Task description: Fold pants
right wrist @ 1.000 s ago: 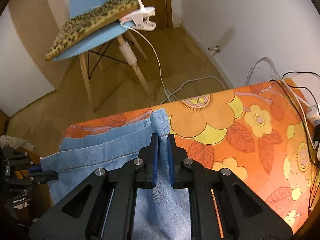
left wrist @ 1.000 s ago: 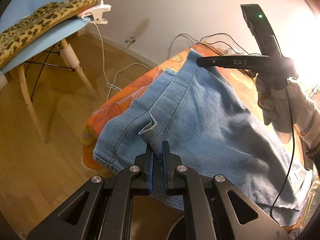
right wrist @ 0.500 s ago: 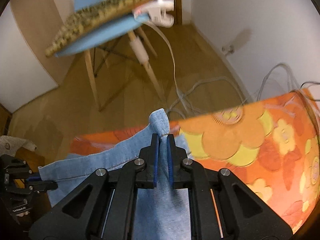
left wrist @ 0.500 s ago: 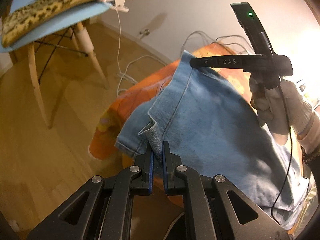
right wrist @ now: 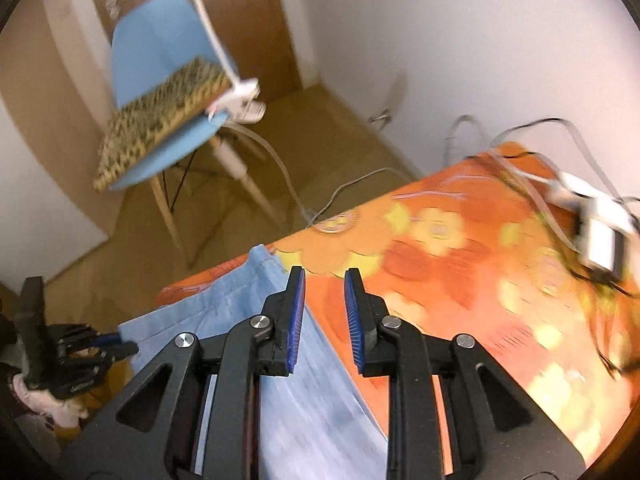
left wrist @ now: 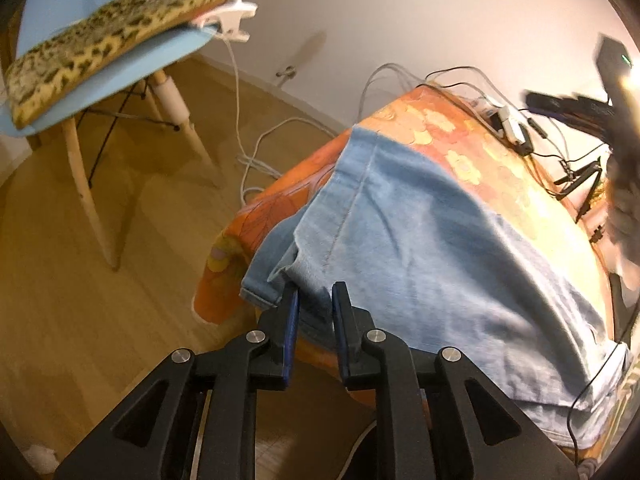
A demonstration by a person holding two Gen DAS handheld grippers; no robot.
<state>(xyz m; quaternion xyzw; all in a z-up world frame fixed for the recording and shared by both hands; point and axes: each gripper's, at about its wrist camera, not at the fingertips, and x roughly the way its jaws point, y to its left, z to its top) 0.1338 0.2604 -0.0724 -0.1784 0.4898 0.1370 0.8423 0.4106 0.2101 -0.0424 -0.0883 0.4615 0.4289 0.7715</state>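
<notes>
Light blue denim pants (left wrist: 432,248) lie folded on the table with an orange flowered cloth (left wrist: 472,148). My left gripper (left wrist: 315,294) is open, its jaws apart at the near hem of the pants, which hangs over the table edge. My right gripper (right wrist: 325,280) is open above the far hem corner (right wrist: 264,268) of the pants (right wrist: 312,412), holding nothing. The right gripper shows blurred at the right edge of the left wrist view (left wrist: 576,108). The left gripper shows at the left edge of the right wrist view (right wrist: 116,346).
A blue chair (left wrist: 112,68) with a leopard-print cushion (left wrist: 108,40) and a clipped white lamp stands on the wooden floor to the left. Cables and a white adapter (left wrist: 508,124) lie at the table's far side. White cables trail on the floor (left wrist: 256,152).
Both grippers have opened and let go of the pants hem. The pants now lie flat on the table. The right gripper has pulled back up and to the right.
</notes>
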